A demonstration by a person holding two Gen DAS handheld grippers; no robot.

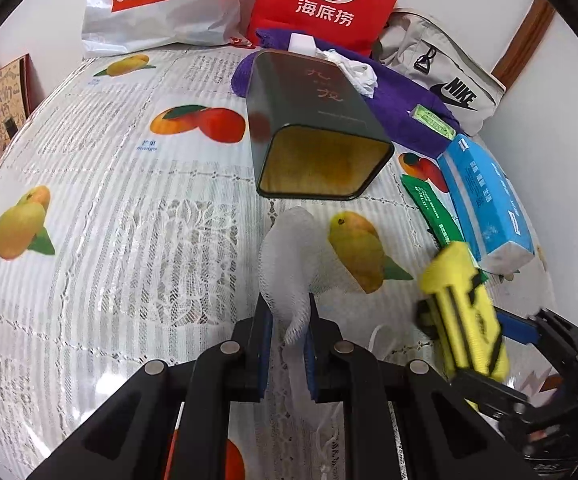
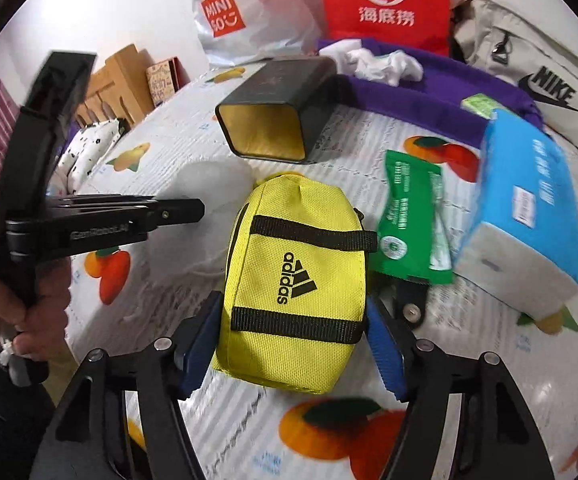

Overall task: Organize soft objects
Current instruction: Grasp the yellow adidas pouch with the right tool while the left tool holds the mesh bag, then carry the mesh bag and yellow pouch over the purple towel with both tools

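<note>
White mesh puff (image 1: 289,264) in left gripper (image 1: 289,320)

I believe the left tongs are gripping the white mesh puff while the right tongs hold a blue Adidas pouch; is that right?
Not quite: the Adidas pouch is yellow, as the right wrist view shows. The right tongs do hold it, and the left tongs grip the white mesh puff.

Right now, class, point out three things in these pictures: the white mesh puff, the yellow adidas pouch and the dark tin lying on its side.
white mesh puff (image 1: 289,248), left wrist view, on its netting above the fingers.
yellow adidas pouch (image 2: 295,280), right wrist view, on the logo panel.
dark tin (image 1: 321,164), left wrist view, on its gold inside.
</note>
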